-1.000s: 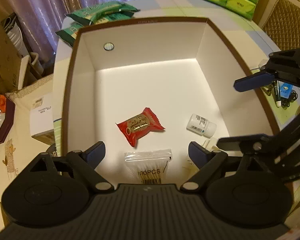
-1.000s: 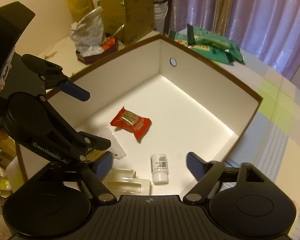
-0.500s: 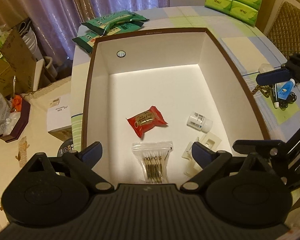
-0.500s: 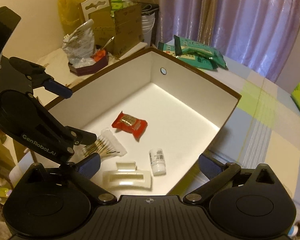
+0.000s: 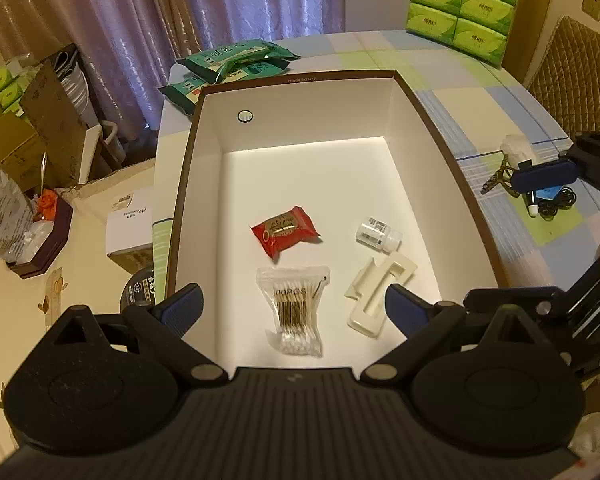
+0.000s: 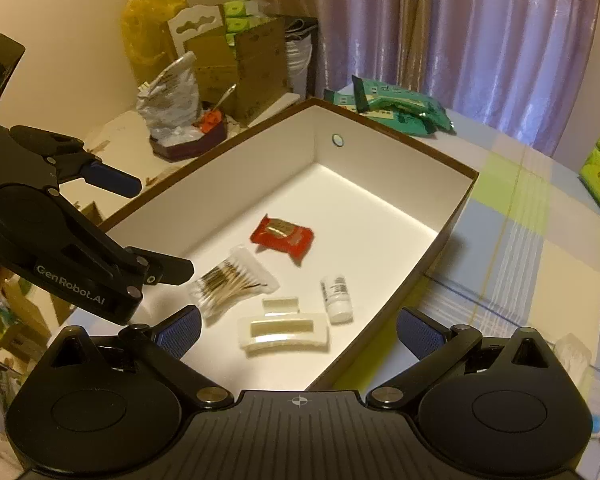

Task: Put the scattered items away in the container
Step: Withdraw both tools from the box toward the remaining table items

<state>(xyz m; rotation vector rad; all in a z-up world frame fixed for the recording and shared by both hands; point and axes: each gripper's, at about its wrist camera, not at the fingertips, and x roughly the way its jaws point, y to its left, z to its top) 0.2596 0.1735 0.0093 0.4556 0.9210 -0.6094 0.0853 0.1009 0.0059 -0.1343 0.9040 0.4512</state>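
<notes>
Box (image 5: pixel 188 184) on table holds 4 items: red packet (image 5: pixel 285 231), swab bag (image 5: pixel 296 308), small bottle (image 5: pixel 378 233), cream clip (image 5: pixel 378 290). Right of box, keys/cable pile (image 5: pixel 540 196) not yet in. Left gripper (image 5: pixel 294 308) & right gripper (image 6: pixel 298 332) above box, both wide apart, empty.

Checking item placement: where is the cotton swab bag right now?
The cotton swab bag lies on the box floor, near end, between the red packet and white clip.
</notes>
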